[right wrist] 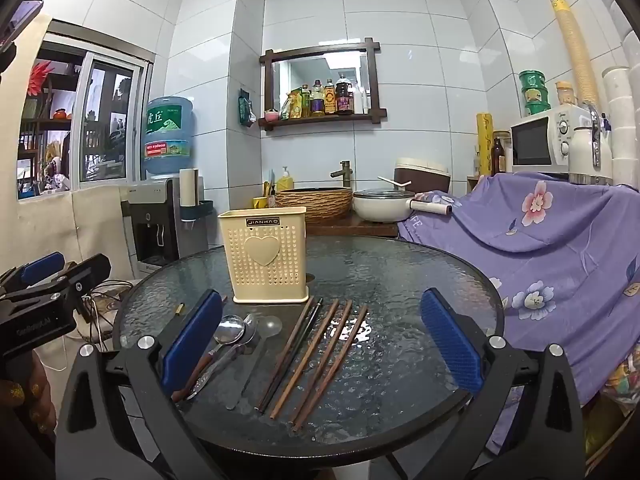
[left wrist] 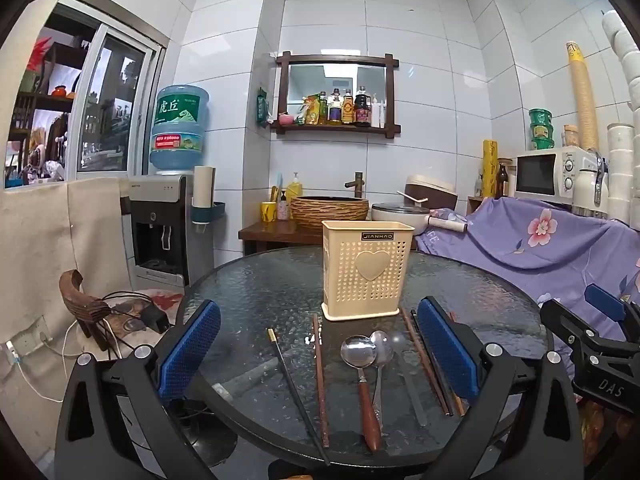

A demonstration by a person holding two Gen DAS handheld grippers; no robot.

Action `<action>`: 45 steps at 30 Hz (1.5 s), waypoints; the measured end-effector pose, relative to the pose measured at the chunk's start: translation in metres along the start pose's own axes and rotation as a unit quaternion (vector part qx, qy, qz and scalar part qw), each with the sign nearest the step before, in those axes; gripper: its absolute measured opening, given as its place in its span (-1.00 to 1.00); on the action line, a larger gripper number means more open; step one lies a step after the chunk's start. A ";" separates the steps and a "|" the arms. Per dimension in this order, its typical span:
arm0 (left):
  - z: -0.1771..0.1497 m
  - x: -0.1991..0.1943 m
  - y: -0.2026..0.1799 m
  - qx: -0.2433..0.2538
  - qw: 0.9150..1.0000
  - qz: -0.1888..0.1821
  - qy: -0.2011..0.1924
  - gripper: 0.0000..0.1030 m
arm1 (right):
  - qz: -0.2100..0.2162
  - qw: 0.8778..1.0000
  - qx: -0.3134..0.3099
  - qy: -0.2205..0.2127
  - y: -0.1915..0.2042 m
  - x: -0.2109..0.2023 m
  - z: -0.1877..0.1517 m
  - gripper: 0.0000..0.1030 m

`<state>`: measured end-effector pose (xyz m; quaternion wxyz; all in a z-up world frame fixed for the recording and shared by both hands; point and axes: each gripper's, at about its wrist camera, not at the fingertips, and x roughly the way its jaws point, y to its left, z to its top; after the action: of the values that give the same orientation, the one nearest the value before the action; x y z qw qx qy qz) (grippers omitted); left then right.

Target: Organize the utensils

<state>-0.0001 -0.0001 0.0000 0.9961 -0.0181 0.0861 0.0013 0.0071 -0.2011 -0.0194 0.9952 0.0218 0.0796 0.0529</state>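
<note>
A cream perforated utensil holder [left wrist: 366, 270] [right wrist: 266, 256] with a heart on its front stands upright on the round glass table [left wrist: 260, 288] [right wrist: 400, 272]. In front of it lie three spoons [left wrist: 362, 354] [right wrist: 230, 332] and several brown and black chopsticks [left wrist: 319, 376] [right wrist: 320, 352], side by side. My left gripper [left wrist: 320, 352] hovers open over the near edge, with spoons and chopsticks seen between its blue pads [left wrist: 188, 352]. My right gripper [right wrist: 320, 344] is open above the chopsticks, nothing touching its pads [right wrist: 450, 340]. Each gripper shows at the edge of the other's view.
Behind the table are a wooden counter with a woven basin [left wrist: 330, 208], a white pot [right wrist: 380, 204] and a microwave [right wrist: 540, 144]. A purple flowered cloth [right wrist: 552, 240] drapes the right side. A water dispenser [left wrist: 168, 216] and cables [left wrist: 128, 316] stand left.
</note>
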 end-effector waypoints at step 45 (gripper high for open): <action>-0.007 0.005 0.003 0.004 1.000 -0.002 0.012 0.88 | -0.002 1.000 0.004 0.013 0.000 0.005 -0.005 0.90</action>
<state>0.0032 0.0027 -0.0082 0.9951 -0.0138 0.0981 -0.0009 0.0115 -0.2004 -0.0247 0.9940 0.0252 0.0931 0.0514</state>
